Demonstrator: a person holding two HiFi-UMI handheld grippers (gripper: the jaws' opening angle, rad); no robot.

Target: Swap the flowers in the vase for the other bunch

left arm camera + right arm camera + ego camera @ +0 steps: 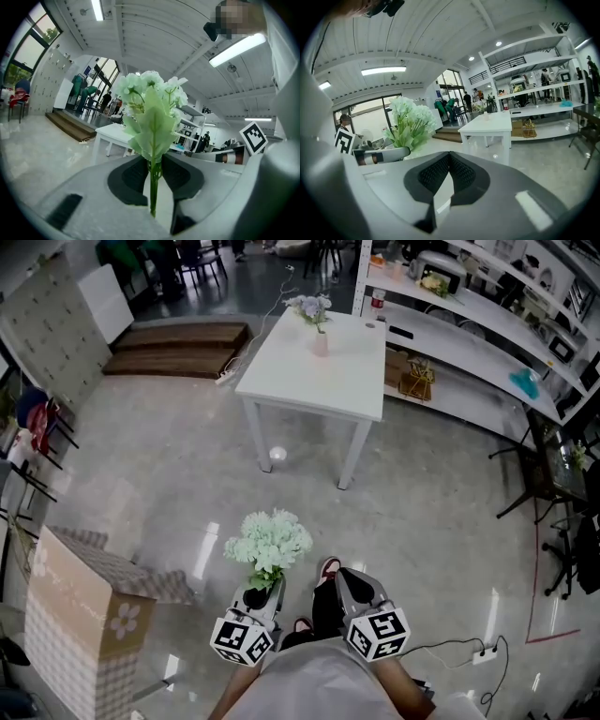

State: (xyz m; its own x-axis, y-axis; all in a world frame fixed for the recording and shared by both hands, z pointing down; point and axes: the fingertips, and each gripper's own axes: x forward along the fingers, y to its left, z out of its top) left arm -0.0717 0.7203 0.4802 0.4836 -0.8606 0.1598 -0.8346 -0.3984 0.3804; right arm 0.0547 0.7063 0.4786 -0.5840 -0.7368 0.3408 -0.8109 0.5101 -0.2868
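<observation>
The pale green bunch (269,542) is gripped by its stems in the left gripper (152,171), the right gripper (449,168) is closed and empty, and the old flowers (310,306) are not yet removed from the vase (320,342) on the distant table (281,371).

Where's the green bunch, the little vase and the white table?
green bunch (270,542), head view, on its blooms.
vase (320,343), head view, on its body.
white table (309,381), head view, on its bare top.
</observation>
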